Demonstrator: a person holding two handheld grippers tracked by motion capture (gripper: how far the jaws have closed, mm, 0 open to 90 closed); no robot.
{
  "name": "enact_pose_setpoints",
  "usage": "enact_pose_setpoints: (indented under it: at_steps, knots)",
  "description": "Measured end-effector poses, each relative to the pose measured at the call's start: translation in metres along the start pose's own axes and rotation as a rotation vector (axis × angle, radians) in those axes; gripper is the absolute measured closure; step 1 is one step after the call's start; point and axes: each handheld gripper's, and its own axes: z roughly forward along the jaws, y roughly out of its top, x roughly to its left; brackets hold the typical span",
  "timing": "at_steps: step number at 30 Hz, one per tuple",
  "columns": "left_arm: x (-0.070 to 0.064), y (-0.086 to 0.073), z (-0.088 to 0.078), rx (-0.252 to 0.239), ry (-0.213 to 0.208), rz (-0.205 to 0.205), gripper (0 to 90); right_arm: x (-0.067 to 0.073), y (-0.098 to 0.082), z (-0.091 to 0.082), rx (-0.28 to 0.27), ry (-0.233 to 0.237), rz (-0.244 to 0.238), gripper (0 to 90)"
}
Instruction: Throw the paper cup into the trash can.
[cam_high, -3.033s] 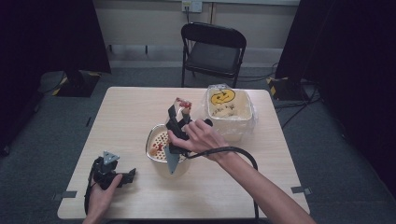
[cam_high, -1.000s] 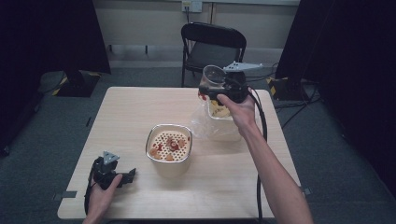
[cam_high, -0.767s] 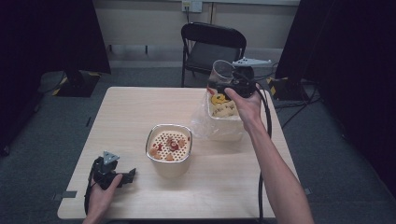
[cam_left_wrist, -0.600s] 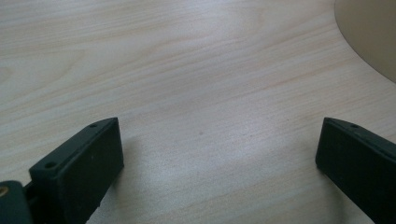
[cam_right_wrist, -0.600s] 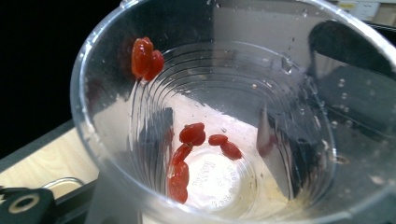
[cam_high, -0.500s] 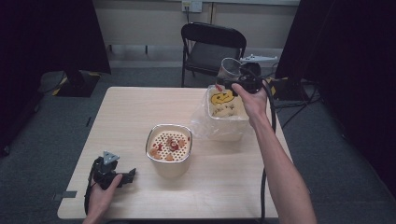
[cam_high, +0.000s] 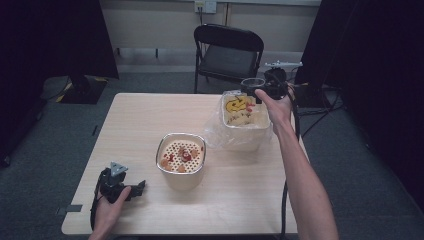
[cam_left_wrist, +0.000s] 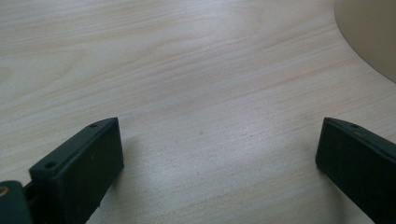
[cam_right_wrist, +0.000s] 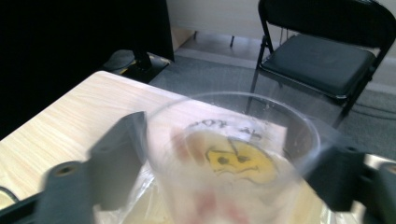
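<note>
- The task's thing is a clear plastic cup (cam_high: 252, 83), sitting in the upper right of the high view, above the far rim of the bag-lined bin (cam_high: 243, 131)
- In the right gripper view the cup (cam_right_wrist: 233, 163) sits between the two black jaws, blurred, with the yellow smiley item in the bin showing through its wall
- The right gripper (cam_high: 261, 91) has just been opening its jaws; they now stand wide on either side of the cup, and the pads seem no longer to press on it, so it looks released or about to drop
- The cup looks thin-walled, light and easily crushed; its smooth sides are probably slippery, so a grip across the middle of the wall, below the stiffer rim, with gentle pressure would suit it best
- The left gripper (cam_high: 120, 186) rests on the table (cam_high: 130, 125) in the lower left of the high view, its jaws spread wide with nothing between them, only bare wood in the left gripper view
- The perforated container (cam_high: 181, 159) stands mid-table, apart from both grippers
</note>
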Motion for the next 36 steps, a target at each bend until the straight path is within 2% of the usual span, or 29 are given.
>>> enact_pose_setpoints:
  at_steps: [9, 11, 14, 18, 19, 22, 24, 28, 31, 34, 35, 36]
  knots:
    - [0.000, 0.000, 0.000, 0.000, 0.000, 0.000, 0.3, 0.004, 0.000, -0.003, -0.010, 0.014, -0.013, 20.5]
    - [0.000, 0.000, 0.000, 0.000, 0.000, 0.000, 0.2, 0.006, -0.003, -0.007, 0.004, 0.008, -0.020, 21.0]
    - [0.000, 0.000, 0.000, 0.002, -0.006, -0.002, 0.0, 0.009, -0.009, -0.014, 0.007, 0.037, -0.023, 21.2]
    - [0.000, 0.000, 0.000, 0.002, -0.005, -0.002, 0.0, 0.017, -0.013, -0.022, 0.001, 0.052, -0.046, 22.8]
    - [0.000, 0.000, 0.000, 0.002, -0.005, -0.003, 0.0, 0.029, -0.017, -0.031, 0.002, 0.046, -0.093, 23.4]
    - [0.000, 0.000, 0.001, 0.001, -0.006, -0.006, 0.0, 0.036, -0.022, -0.040, -0.008, 0.059, -0.116, 23.6]
    - [0.000, 0.000, 0.001, 0.001, -0.006, -0.005, 0.0, 0.043, -0.028, -0.047, -0.009, 0.060, -0.142, 23.7]
    - [0.000, 0.000, 0.001, 0.000, -0.006, -0.005, 0.0, 0.051, -0.043, -0.059, -0.005, 0.111, -0.154, 25.8]
    - [0.000, 0.000, 0.001, 0.000, -0.005, -0.006, 0.0, 0.056, -0.059, -0.069, 0.010, 0.122, -0.174, 24.5]
    - [0.000, 0.000, 0.001, 0.001, -0.005, -0.006, 0.0, 0.059, -0.068, -0.073, 0.015, 0.115, -0.182, 24.3]
    - [0.000, 0.000, 0.001, 0.000, -0.005, -0.006, 0.0, 0.063, -0.079, -0.076, 0.023, 0.085, -0.172, 23.9]
    - [0.000, 0.000, 0.001, 0.000, -0.006, -0.006, 0.0, 0.063, -0.079, -0.076, 0.023, 0.085, -0.172, 23.9]
